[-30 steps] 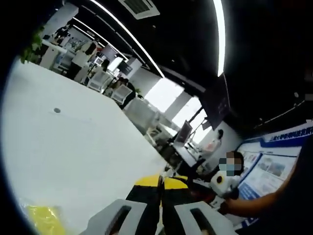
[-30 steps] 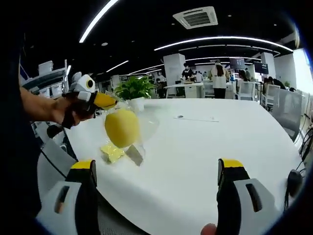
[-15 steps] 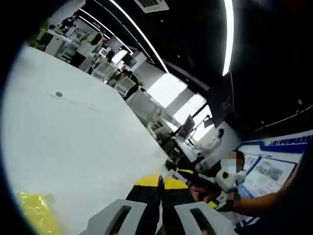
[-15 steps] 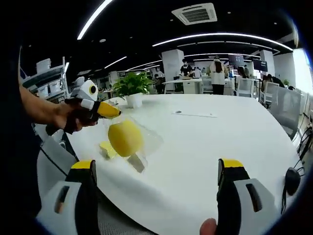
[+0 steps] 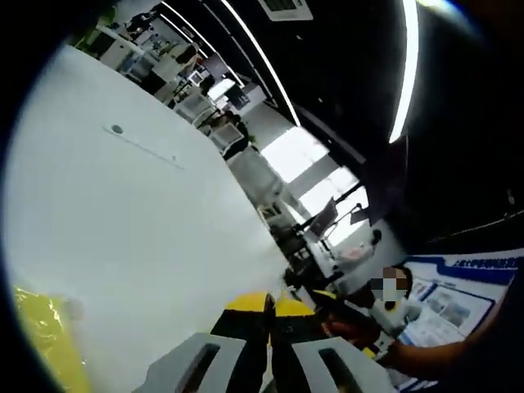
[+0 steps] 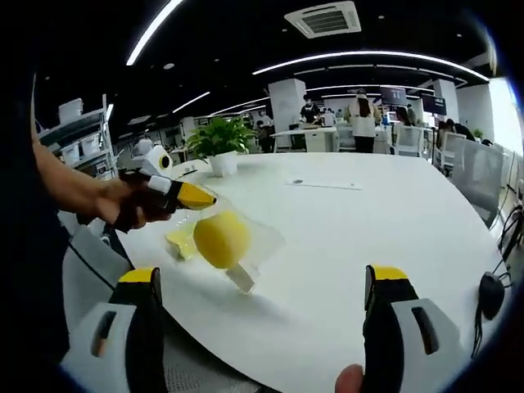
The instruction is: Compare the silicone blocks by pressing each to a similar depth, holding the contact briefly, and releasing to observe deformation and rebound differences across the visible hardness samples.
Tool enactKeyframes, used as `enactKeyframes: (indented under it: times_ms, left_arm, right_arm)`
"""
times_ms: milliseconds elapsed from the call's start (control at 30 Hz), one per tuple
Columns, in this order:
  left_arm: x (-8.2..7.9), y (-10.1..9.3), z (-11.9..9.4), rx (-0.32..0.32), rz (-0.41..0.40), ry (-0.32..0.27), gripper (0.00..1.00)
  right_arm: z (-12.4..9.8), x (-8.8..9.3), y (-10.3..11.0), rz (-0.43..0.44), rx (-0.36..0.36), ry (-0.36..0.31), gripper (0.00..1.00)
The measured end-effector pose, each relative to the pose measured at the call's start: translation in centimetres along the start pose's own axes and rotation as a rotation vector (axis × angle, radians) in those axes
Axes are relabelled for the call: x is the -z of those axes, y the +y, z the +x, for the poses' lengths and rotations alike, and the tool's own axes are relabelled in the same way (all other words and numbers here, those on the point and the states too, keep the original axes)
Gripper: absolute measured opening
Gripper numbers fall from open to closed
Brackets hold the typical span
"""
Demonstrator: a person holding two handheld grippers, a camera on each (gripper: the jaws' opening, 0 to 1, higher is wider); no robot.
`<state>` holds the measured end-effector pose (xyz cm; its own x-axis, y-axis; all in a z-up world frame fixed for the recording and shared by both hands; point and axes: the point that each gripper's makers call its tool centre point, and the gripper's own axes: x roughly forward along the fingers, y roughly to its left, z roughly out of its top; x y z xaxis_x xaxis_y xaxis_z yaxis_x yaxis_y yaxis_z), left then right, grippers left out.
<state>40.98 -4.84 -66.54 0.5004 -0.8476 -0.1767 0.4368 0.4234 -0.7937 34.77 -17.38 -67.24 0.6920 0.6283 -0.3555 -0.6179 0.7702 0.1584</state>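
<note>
In the left gripper view, the left hand-held gripper (image 5: 270, 307) has its yellow-tipped jaws pressed together over the white bench (image 5: 123, 213), a yellow silicone block (image 5: 45, 340) at near left. In the right gripper view, the right hand-held gripper (image 6: 262, 286) gapes wide and empty; ahead to the left, a hand (image 6: 123, 205) levels the left hand-held gripper at a round yellow silicone block in clear wrap (image 6: 221, 239).

Yellow block (image 5: 45, 344) at 8 o'clock in left gripper view cut off by rim, shape unreadable. Flat yellow piece (image 6: 182, 243) half hidden behind round yellow block (image 6: 220, 240). Clear wrap (image 6: 260, 237) edges too faint to trace. Left tool (image 6: 201, 197) tips blurred.
</note>
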Motion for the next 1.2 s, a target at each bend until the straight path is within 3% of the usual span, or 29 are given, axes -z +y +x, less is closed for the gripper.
enactKeyframes:
  times_ms: [267, 433, 500, 633, 1200]
  left_arm:
    - [-0.4, 3.1, -0.5, -0.071, -0.033, -0.039, 0.00]
    - [-0.9, 5.4, -0.7, -0.129, -0.002, -0.056, 0.00]
    - [-0.8, 6.7, -0.9, -0.191, 0.022, -0.044, 0.00]
    - [-0.8, 8.1, -0.9, -0.244, 0.082, -0.016, 0.00]
    - [0.1, 11.6, -0.6, -0.319, 0.181, 0.057, 0.00]
  right_arm:
    - [0.0, -0.2, 0.0, 0.002, 0.001, 0.008, 0.97]
    - [-0.1, -0.6, 0.0, 0.009, 0.007, 0.002, 0.97]
    - [-0.1, -0.5, 0.0, 0.010, 0.006, 0.003, 0.97]
    - [0.2, 0.2, 0.3, -0.009, 0.002, 0.025, 0.97]
    - [-0.1, 0.3, 0.9, 0.023, 0.022, 0.018, 0.97]
